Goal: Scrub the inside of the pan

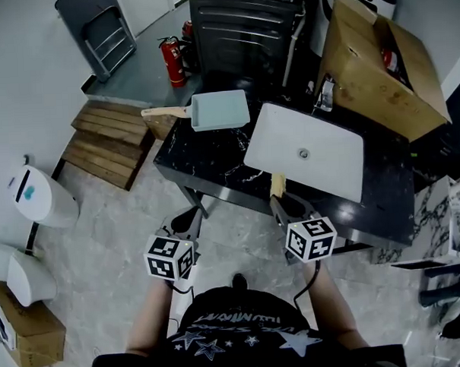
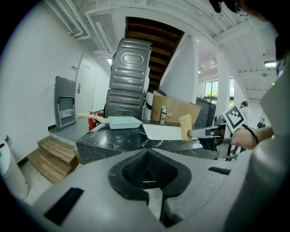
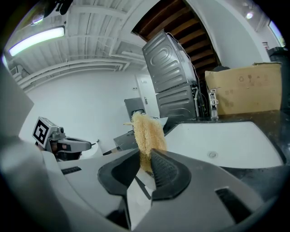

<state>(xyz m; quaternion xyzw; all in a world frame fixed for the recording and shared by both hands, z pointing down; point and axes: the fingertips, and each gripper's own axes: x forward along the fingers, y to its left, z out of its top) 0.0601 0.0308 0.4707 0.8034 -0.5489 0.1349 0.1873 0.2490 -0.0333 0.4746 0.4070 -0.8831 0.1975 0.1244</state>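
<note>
A pale green rectangular pan [image 1: 220, 110] with a wooden handle [image 1: 164, 111] rests on the far left corner of the black marble counter [image 1: 206, 153]; the left gripper view has the pan [image 2: 123, 121] well ahead. My right gripper [image 1: 279, 202] hovers by the counter's near edge, shut on a yellow loofah sponge [image 1: 276, 184] that sticks up between its jaws [image 3: 147, 133]. My left gripper [image 1: 187, 220] is held over the floor, short of the counter, shut with nothing in it [image 2: 146, 174]. Both grippers are far from the pan.
A white sink [image 1: 308, 151] with a faucet [image 1: 324, 93] fills the counter's middle. A cardboard box [image 1: 377, 70] stands at the back right, a grey appliance [image 1: 242, 26] behind the pan, a red fire extinguisher [image 1: 174, 61] and wooden steps [image 1: 106, 142] to the left.
</note>
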